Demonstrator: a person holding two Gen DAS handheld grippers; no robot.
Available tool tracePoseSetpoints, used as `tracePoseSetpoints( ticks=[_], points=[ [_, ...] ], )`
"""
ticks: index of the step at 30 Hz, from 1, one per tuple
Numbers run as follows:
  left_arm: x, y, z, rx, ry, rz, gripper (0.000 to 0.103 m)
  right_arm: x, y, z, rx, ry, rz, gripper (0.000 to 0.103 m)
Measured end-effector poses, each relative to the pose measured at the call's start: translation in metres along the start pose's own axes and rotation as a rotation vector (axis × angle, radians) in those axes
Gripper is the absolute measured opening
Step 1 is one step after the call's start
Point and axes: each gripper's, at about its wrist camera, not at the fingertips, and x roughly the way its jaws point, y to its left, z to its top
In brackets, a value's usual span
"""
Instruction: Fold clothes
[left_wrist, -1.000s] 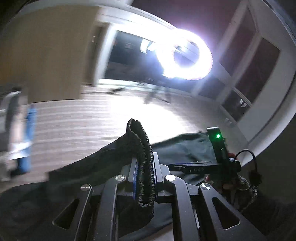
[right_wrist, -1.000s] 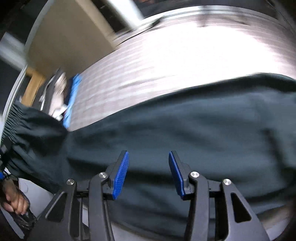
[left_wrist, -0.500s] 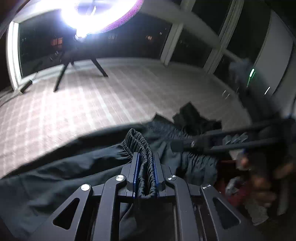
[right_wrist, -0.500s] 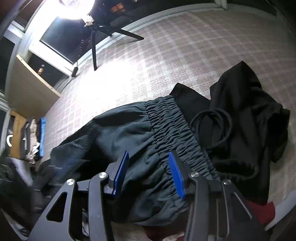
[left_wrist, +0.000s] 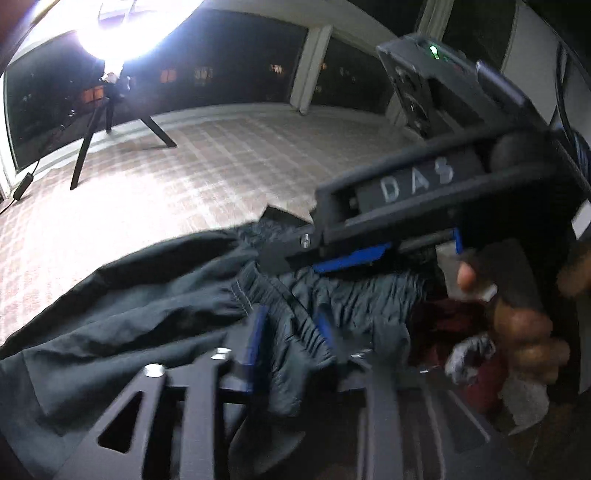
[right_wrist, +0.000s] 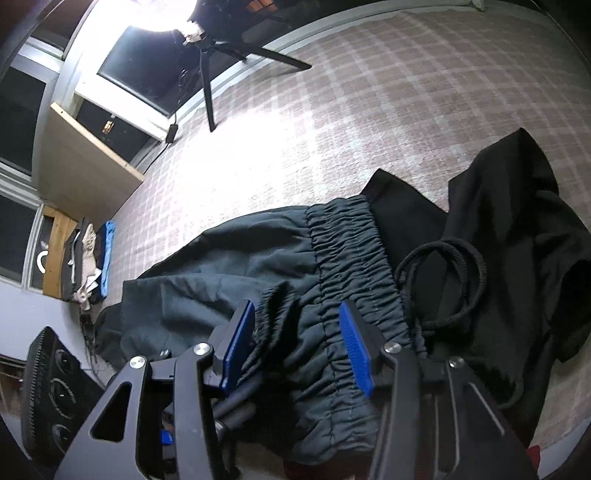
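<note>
- The dark grey-green shorts lie spread on the checked carpet, their gathered elastic waistband at the near end, just below both tools.
- The left gripper has just been opening; its blue pads stand apart with the waistband cloth between them and, as far as the blurred view shows, no longer pinched.
- The right gripper stands moderately wide over the waistband, holding nothing; in the left wrist view it shows from the side with a hand on its handle.
- Judging from how the shorts lie, they look laid out flat and freshly let go, but no fold shows yet; the folding itself appears still to do.
- Touching the far side of the waistband lies a black garment with a looped drawcord, crumpled and unfolded.
- Something dark red shows beside the waistband.
- Well beyond the shorts a bright lamp on a tripod stands before dark windows; a small pile of clothes sits far off by a wooden panel.
</note>
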Motion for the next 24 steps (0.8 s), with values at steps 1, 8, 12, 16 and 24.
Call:
tracePoseSetpoints(
  ticks=[1,8,12,16,24],
  points=[
    [-0.009,0.003,-0.001,-0.004,0.004,-0.007,0.039,0.0,0.002,0.001,-0.004,0.01,0.004,0.048],
    [-0.105,0.076,-0.027,-0.138,-0.013,0.048,0.06,0.005,0.028,0.001,-0.089,0.044,0.0,0.055],
    [-0.12,0.111,-0.041,-0.204,0.01,0.114,0.06,0.022,0.038,0.001,-0.102,0.101,-0.052,0.055],
    [-0.133,0.139,-0.067,-0.241,0.033,0.212,0.06,0.034,0.045,0.0,-0.158,0.121,-0.142,0.055],
    [-0.151,0.189,-0.125,-0.362,0.103,0.34,0.06,0.047,0.083,-0.01,-0.403,0.092,-0.345,0.009]
  ],
)
